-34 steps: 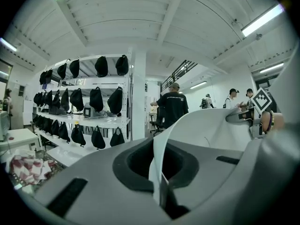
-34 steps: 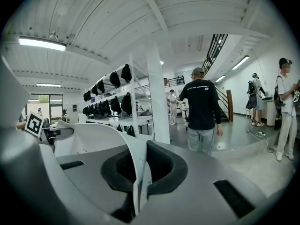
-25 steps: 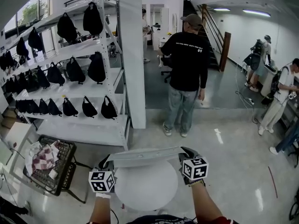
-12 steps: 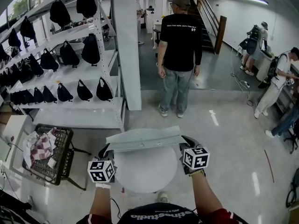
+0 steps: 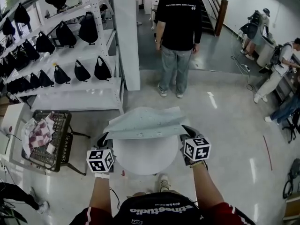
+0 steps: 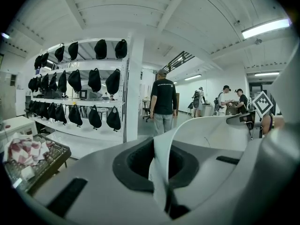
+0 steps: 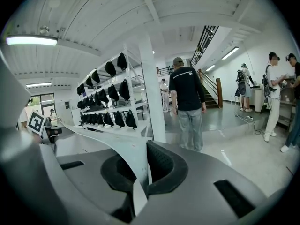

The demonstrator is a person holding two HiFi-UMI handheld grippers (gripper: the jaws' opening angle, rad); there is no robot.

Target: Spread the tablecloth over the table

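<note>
Risk, slip: each grip takes only a narrow edge of the pale grey-green fabric tablecloth (image 5: pixel 143 123). A sharp tug or flick outward could, in my judgement, pull a corner free and drop that side.
Risk, off-centre cover: if one hand lowers ahead of the other, the cloth would likely land skewed on the small round white table (image 5: pixel 146 156) and leave part of the top bare.
Risk, bunching: the far part of the cloth billows loose. If it is set down without being drawn taut, it may fold under itself.
Risk, surroundings: the dark wire basket holding checked cloth (image 5: pixel 47 139) at centre left and the standing person in a black shirt (image 5: pixel 174 27) at upper centre are both well apart from the table. I judge contact with either unlikely.
Arms: both forearms reach forward from the lower edge of the head view, roughly parallel, one on each side of the table. The grippers tilt slightly downward.
Left gripper (image 6: pixel 160 182): its jaws are clamped on the cloth's near left edge, and fabric runs up out of the pads.
Right gripper (image 7: pixel 138 179): its jaws are pinched on the near right edge in the same way.
Tablecloth position: it is stretched between the two grippers above the table's far half, in the centre of the head view, and is not yet laid flat.
Table: the near part of its top is uncovered.
</note>
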